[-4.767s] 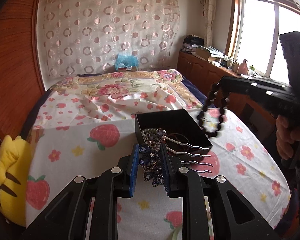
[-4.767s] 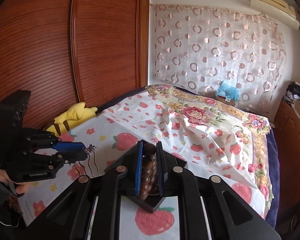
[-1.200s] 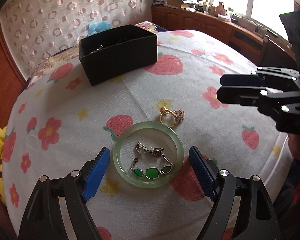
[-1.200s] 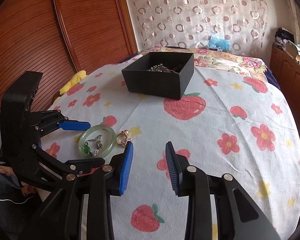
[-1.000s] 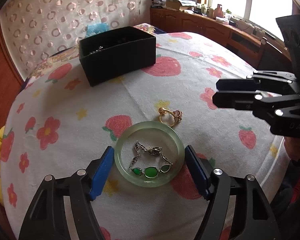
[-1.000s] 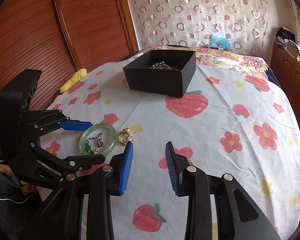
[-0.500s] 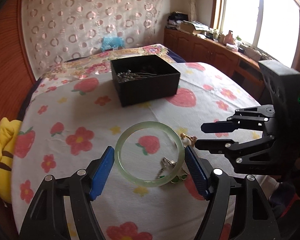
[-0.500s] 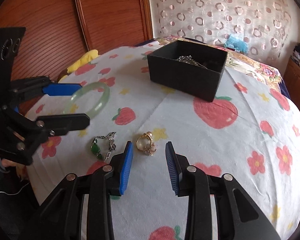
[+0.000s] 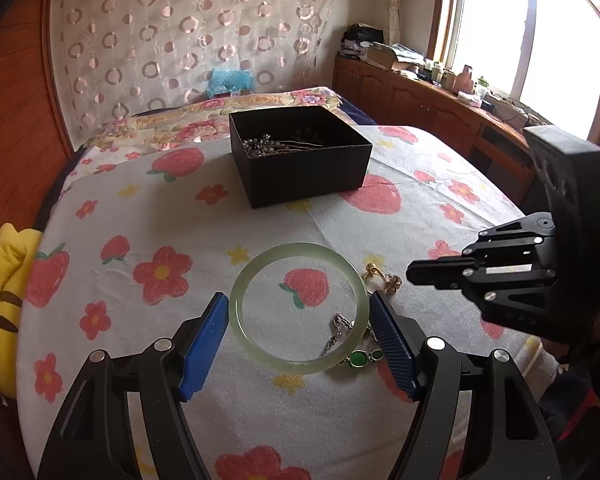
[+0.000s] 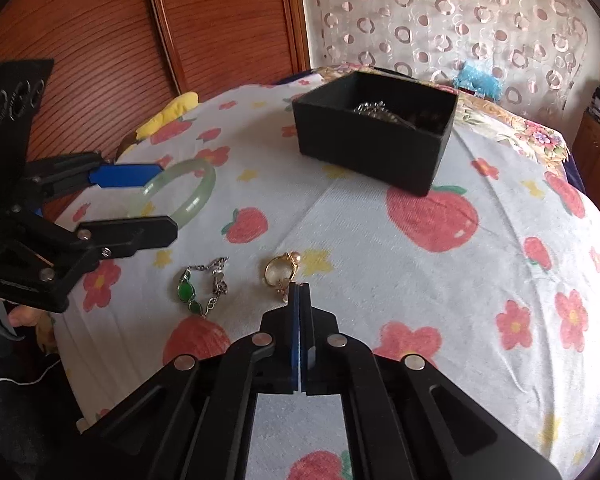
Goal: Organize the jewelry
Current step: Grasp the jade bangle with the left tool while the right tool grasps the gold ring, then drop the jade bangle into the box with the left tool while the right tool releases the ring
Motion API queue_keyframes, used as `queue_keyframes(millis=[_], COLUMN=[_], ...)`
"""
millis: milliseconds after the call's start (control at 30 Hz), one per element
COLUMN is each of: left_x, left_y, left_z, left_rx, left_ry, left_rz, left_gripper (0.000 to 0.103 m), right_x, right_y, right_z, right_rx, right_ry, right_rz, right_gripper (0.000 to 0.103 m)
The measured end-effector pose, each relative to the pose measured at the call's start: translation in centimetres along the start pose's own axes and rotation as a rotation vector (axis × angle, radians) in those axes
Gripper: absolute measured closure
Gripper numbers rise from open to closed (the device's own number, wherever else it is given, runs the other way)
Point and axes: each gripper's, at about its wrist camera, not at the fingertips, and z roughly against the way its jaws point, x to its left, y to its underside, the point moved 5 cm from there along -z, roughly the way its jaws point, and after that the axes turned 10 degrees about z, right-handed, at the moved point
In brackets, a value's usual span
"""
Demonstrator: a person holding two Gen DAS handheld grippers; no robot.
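1. Landmark: black jewelry box on the strawberry-print cloth, already holding chains & pins.
2. Left gripper clamped the jade bangle across its width, pads on both sides, ring lifted off the cloth; box lay straight ahead of it.
3. Right gripper had just been closing; jaws now pressed together. Gold ring sat right at the tips, box side; can't tell if its edge was pinched, prob. nothing held.
4. Green-stone bracelet lay on the cloth, left of the ring, farther from the box than the bangle.
5. Likely next: bangle to box; the left was the loaded hand.
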Motion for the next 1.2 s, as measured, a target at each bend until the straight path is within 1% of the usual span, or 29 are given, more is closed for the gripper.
queue_keyframes(millis=[200,267,300,333,367,400,600,633,767,967,1200], left_x=[0.1,0.1,0.1,0.1,0.1,0.1,0.1,0.1,0.1,0.2,0.4], left_y=[-0.1,-0.1,-0.1,-0.1,-0.1,-0.1,0.1,0.1,0.3,-0.1,-2.7], left_z=[-0.2,-0.2,-0.2,-0.2,-0.2,-0.2,-0.3,-0.3,-0.5,-0.7,-0.7], left_rx=[-0.001,0.001,0.002,0.002,0.002,0.001,0.004,0.004,0.007,0.001,-0.04], left_ry=[0.001,0.0,0.001,0.001,0.001,0.002,0.002,0.003,0.003,0.01,-0.004], left_rz=[0.002,0.001,0.001,0.0,0.001,0.002,0.004,0.004,0.003,0.007,-0.009], left_gripper=[0.034,0.034,0.034,0.034,0.034,0.034,0.034,0.034,0.034,0.034,0.034], right_x=[0.4,0.5,0.6,0.7,0.7,0.7,1.2,1.3,1.3,0.6,-2.9], right_y=[-0.5,-0.5,-0.5,-0.5,-0.5,-0.4,-0.6,-0.6,-0.5,-0.8,-4.1], right_z=[-0.2,-0.6,-0.9,-1.2,-1.3,-1.4,-1.9,-1.9,-1.5,0.2,1.8], right_rx=[-0.009,0.003,0.008,0.014,0.015,0.017,0.033,0.036,0.036,-0.006,-0.07], right_ry=[0.023,0.02,0.015,0.014,0.017,0.014,0.021,0.026,0.034,0.04,0.094], right_rz=[0.025,0.028,0.029,0.032,0.032,0.032,0.061,0.071,0.087,0.072,0.049], right_gripper=[0.102,0.099,0.091,0.082,0.076,0.075,0.077,0.087,0.087,0.087,0.087])
